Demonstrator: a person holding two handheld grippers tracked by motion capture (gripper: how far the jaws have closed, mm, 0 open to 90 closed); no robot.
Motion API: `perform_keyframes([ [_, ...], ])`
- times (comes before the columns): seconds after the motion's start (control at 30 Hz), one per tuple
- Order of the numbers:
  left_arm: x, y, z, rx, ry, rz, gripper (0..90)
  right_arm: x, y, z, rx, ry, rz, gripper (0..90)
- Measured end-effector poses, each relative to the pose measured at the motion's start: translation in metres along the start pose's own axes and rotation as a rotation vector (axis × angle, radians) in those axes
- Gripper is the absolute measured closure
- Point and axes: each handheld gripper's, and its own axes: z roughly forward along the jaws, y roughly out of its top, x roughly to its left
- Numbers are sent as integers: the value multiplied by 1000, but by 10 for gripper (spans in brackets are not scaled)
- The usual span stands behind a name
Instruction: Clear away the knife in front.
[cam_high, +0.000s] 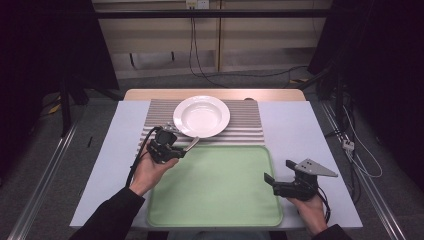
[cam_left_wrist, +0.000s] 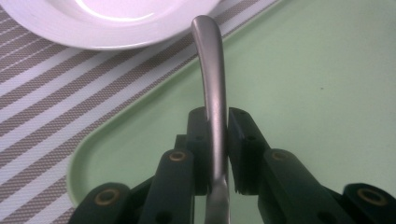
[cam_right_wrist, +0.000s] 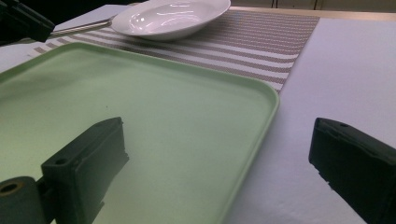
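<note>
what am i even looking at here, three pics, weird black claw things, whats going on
A person sits at a table holding a hand-operated gripper in each hand; no robot arm is involved. The high view looks down from above. The other two pictures come from cameras riding on each gripper, looking along its black jaws.

On the table lie a striped placemat, a white plate on it, and a green tray in front.

The left gripper is shut on a metal utensil handle, which points toward the plate's rim. Which utensil it is cannot be told. The right gripper is open and holds nothing, with its jaws over the tray's right edge.
</note>
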Motion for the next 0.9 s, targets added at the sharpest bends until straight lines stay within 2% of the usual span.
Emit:
perform_keyframes([
  [0.37, -13, -11, 22, 60, -28, 18, 797, 0, 0, 0, 4, 4, -5, 43],
  [0.53, -16, -15, 29, 73, -49, -2, 797, 0, 0, 0, 5, 6, -5, 43],
  [0.57, -17, -16, 30, 79, -37, 1, 797, 0, 0, 0, 5, 6, -4, 43],
  [0.67, -16, -18, 33, 89, -51, -4, 796, 0, 0, 0, 5, 6, -5, 43],
  [0.9, -17, -24, 35, 106, -39, -13, 796, 0, 0, 0, 6, 6, -3, 43],
])
